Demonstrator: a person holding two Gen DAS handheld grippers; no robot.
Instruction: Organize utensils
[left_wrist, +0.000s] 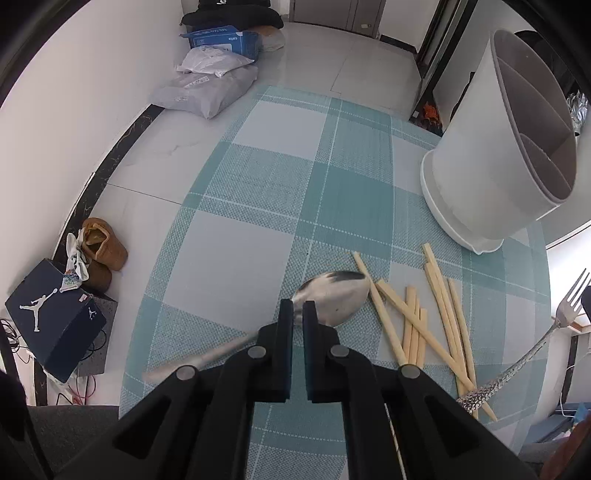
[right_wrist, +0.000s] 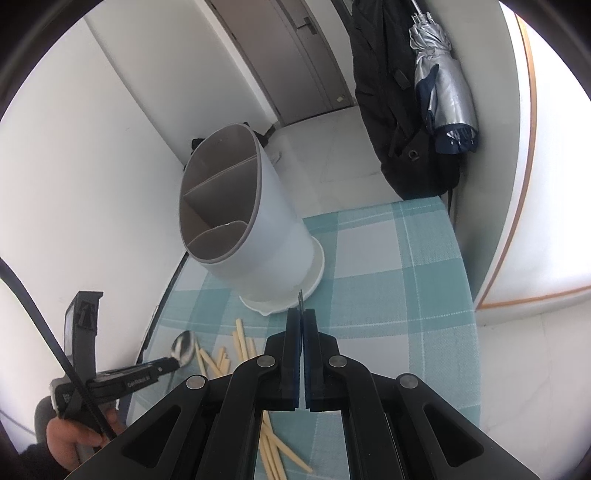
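Note:
My left gripper (left_wrist: 297, 306) is shut on the neck of a metal spoon (left_wrist: 334, 297). The spoon's bowl points away from me over the teal checked tablecloth (left_wrist: 258, 192), and its handle runs back to the left. The right wrist view shows the same spoon (right_wrist: 183, 347) in the left gripper (right_wrist: 173, 363). My right gripper (right_wrist: 302, 314) is shut on a fork (right_wrist: 300, 300), with only a thin edge of it above the pads. That fork (left_wrist: 565, 314) hangs above the table at the right. Wooden chopsticks (left_wrist: 417, 325) lie scattered beside the spoon. Behind them stands a white divided holder (left_wrist: 472, 166).
The holder (right_wrist: 280, 229) has three compartments; no utensil shows inside. More chopsticks (right_wrist: 273, 450) lie under my right gripper. Left of the table, on the floor, are a shoe box (left_wrist: 55, 317), boots (left_wrist: 103, 247) and bags (left_wrist: 207, 88). A dark jacket (right_wrist: 391, 92) and a folded umbrella (right_wrist: 443, 85) hang at the right.

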